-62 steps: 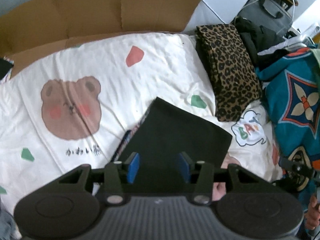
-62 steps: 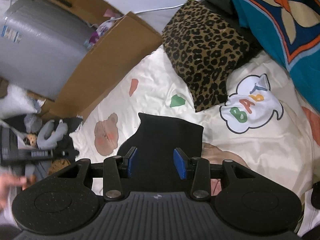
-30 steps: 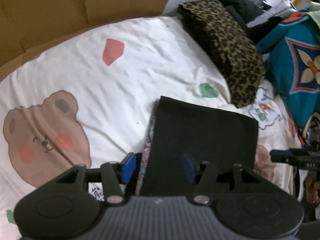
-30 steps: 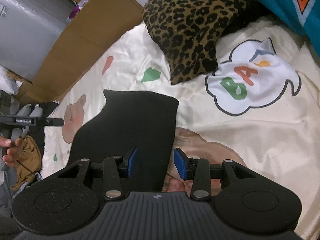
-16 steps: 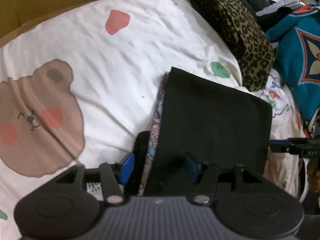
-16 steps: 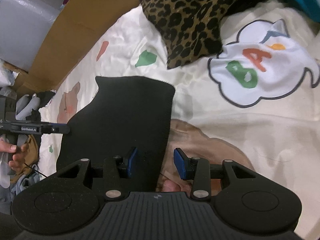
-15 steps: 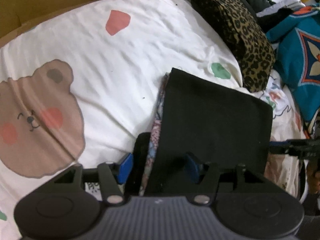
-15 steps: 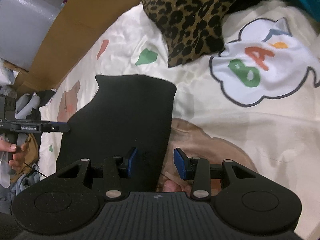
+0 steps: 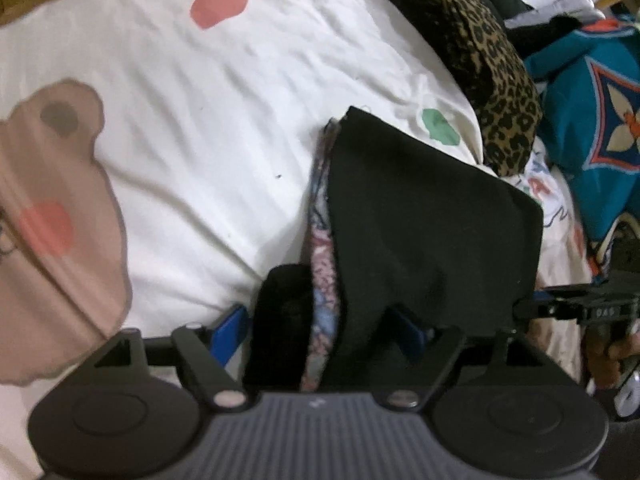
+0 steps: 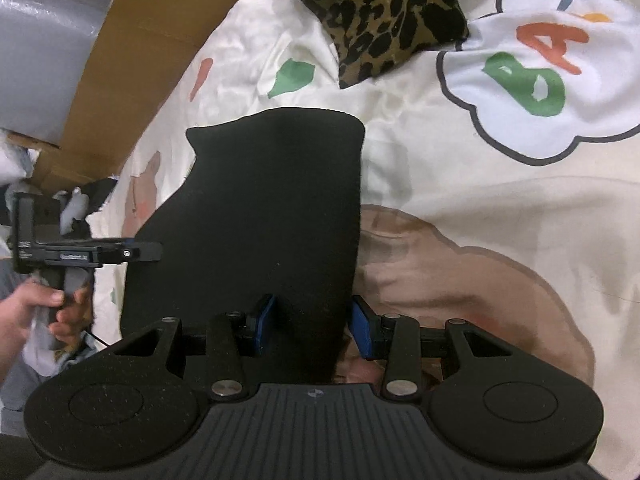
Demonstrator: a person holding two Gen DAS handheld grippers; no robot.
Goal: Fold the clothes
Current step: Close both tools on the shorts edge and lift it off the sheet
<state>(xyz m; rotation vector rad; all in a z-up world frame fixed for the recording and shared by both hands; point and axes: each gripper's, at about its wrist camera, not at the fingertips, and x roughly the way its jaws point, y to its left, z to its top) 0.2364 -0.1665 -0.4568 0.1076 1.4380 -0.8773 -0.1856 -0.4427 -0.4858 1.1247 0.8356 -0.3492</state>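
Over the last two seconds both claws have closed in on the near edge of the folded black garment [image 9: 432, 216], which fills more of each view than it did. In the left wrist view the cloth, flat a second ago, now bulges up at the lower middle of the frame and shows a patterned inner layer [image 9: 320, 240] along its left edge. This suggests the folded bundle is being taken up by its near edge — for a further fold or a move, the pictures do not settle which.

The garment lies on the cream bear-print bedsheet [image 9: 180, 128], in the centre of both views. A leopard-print folded cloth [image 10: 376, 12] sits beyond it, apart, towards the upper right.

The left claw [image 9: 324, 328] is spread wide with the garment's left corner bunched between its blue pads — not clenched. The right claw [image 10: 310, 326] is also parted, straddling the garment's right corner. In the right wrist view, a hand [image 10: 44, 312] grips the left tool's handle at the left edge, level and pointing inward.
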